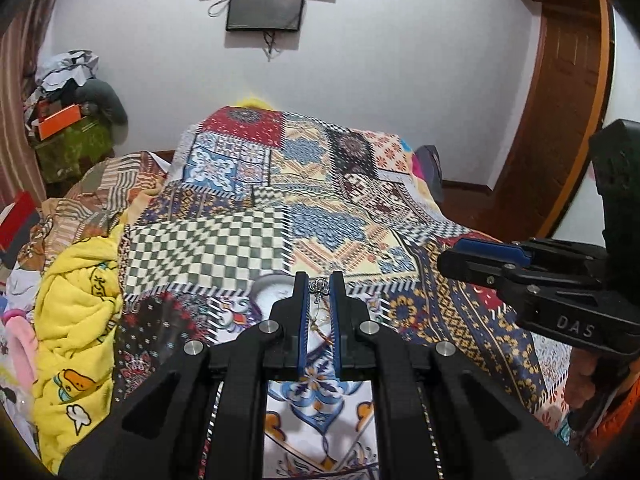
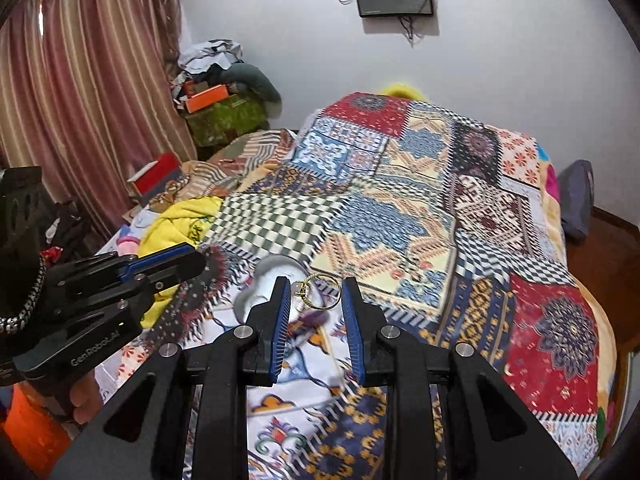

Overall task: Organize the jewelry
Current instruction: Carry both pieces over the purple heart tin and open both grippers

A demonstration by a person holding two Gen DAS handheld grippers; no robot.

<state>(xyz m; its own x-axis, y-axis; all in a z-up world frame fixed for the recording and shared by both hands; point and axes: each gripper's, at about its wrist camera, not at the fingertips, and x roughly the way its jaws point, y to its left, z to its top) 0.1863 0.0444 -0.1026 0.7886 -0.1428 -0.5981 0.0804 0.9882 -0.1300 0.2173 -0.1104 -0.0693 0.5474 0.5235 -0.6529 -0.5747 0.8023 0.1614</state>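
Observation:
My left gripper (image 1: 319,285) is shut on a small silver piece of jewelry (image 1: 319,287) with a thin chain hanging between its blue pads, held above the patchwork bedspread (image 1: 248,236). My right gripper (image 2: 315,286) holds a gold ring (image 2: 318,292) with a small stone between its fingertips; the jaws stand fairly wide with the ring spanning them. A white dish (image 2: 266,284) lies on the bedspread just beyond both grippers; it also shows in the left wrist view (image 1: 270,294). Each gripper appears in the other's view: the right one (image 1: 452,260), the left one (image 2: 192,258).
A yellow printed blanket (image 1: 76,320) is bunched at the bed's left side. A red box (image 2: 154,172) and piled clothes sit left by the curtain (image 2: 80,100). A wooden door (image 1: 560,120) stands right. A screen (image 1: 264,6) hangs on the far wall.

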